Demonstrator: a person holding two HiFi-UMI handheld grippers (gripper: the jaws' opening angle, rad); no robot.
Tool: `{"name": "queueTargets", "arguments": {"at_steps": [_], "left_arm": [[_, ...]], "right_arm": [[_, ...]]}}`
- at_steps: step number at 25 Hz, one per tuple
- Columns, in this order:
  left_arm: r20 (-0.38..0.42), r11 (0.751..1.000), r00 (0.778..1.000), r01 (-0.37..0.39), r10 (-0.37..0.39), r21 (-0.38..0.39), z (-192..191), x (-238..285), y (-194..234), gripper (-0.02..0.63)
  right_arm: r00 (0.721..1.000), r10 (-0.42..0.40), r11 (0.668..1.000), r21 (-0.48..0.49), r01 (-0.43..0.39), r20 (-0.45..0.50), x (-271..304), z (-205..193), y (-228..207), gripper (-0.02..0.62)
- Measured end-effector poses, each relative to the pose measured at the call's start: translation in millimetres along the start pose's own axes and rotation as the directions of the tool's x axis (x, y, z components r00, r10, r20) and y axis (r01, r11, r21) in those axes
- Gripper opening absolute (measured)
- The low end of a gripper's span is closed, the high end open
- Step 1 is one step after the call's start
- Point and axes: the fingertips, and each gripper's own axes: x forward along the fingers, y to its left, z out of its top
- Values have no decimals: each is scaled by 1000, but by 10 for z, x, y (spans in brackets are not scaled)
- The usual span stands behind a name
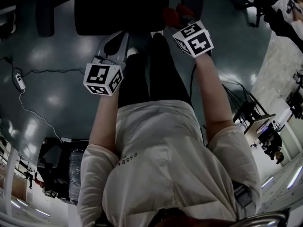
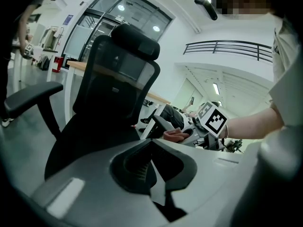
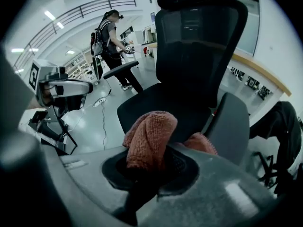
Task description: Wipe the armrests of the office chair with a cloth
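Right claw [image 3: 147,174] pinches the soft-looking, limp cloth [image 3: 150,135] by its bunched middle beside the armrest [image 3: 228,126]; left claw [image 2: 154,174] closed, empty.

**A bright, open hall**

The glossy grey floor [image 1: 52,56] threw back glare, a white power strip [image 1: 19,82] lying on it. A railed balcony [image 2: 236,48] ran along the white wall [image 2: 177,39]. Tall glazed panels [image 2: 128,13] stood behind a wood-topped counter [image 2: 75,64]. Strip lights [image 3: 49,15] glowed overhead.

Small print on the person's shirt [image 1: 161,183] reads "ESSEN".
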Motion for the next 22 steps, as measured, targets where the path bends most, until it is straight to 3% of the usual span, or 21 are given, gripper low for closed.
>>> {"name": "queueTargets", "arguments": {"at_steps": [5, 10, 12, 17, 22], "left_arm": [[33, 1000, 999, 11, -10, -8, 28, -278, -71, 17], [84, 1000, 996, 1, -1, 6, 283, -649, -185, 17], [125, 999, 992, 3, -8, 44, 510, -777, -223, 17], [233, 990, 972, 6, -40, 144, 1135, -1136, -374, 17], [293, 974, 953, 11, -80, 228, 1456, -1370, -584, 17]], "right_arm": [[995, 51, 989, 134, -62, 86, -193, -75, 315, 55], [981, -9, 990, 139, -18, 195, -609, 104, 552, 55], [963, -51, 991, 133, 16, 264, -795, 255, 587, 55], [871, -178, 981, 149, 123, 458, -1498, 677, 705, 55], [759, -267, 963, 188, 192, 594, -2183, 782, 828, 55]]}}
